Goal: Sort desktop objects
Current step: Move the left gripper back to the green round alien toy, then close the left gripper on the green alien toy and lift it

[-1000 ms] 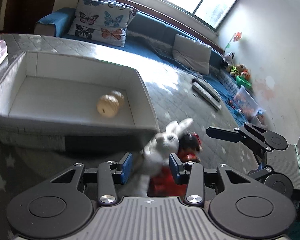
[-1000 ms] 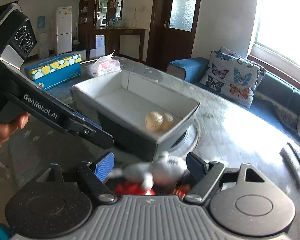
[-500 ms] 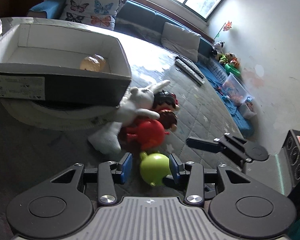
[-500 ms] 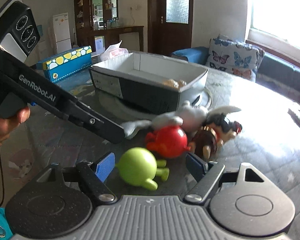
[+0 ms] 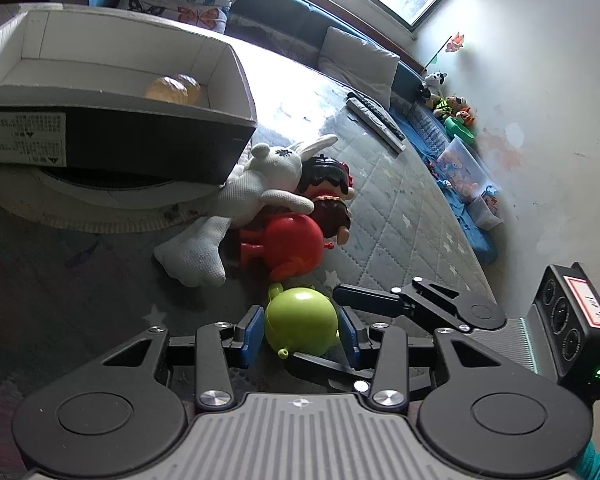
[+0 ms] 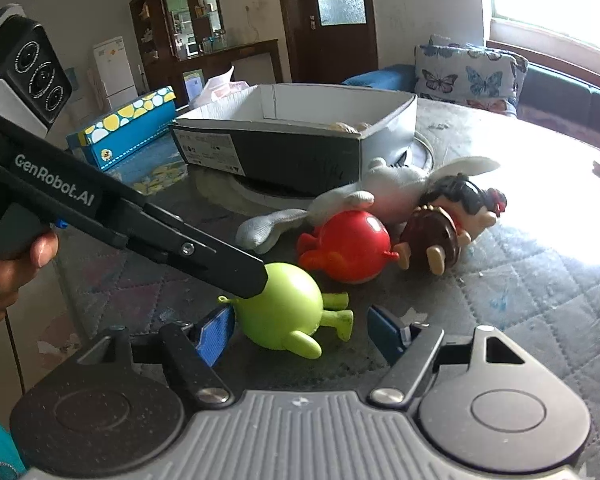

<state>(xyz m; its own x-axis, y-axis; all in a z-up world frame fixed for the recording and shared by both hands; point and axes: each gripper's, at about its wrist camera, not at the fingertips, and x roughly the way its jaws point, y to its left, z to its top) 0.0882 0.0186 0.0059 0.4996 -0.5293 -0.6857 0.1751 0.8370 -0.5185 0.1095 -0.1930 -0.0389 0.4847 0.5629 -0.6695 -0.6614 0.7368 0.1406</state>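
Observation:
A round green toy (image 5: 302, 326) lies on the quilted table cover, just in front of a red round toy (image 5: 288, 244). My left gripper (image 5: 301, 333) stands open with its blue pads close on either side of the green toy. My right gripper (image 6: 300, 332) comes in crosswise; its jaws are closing around the same green toy (image 6: 284, 308), with a gap still showing at the right pad. One left finger (image 6: 236, 268) rests against the toy's top. A white plush rabbit (image 5: 260, 184) and two small dolls (image 5: 328, 196) lie behind the red toy.
A grey-and-black cardboard box (image 5: 120, 136) holding tan round objects (image 5: 172, 88) stands on a round mat behind the toys. A blue spotted tissue box (image 6: 128, 132) is at the left. Remote controls (image 5: 374, 120) lie farther back. A person's hand (image 6: 16, 268) holds the left gripper.
Both grippers have dropped from over the rabbit and box down to the green toy, which now sits between both pairs of jaws. The right jaws have narrowed slightly.

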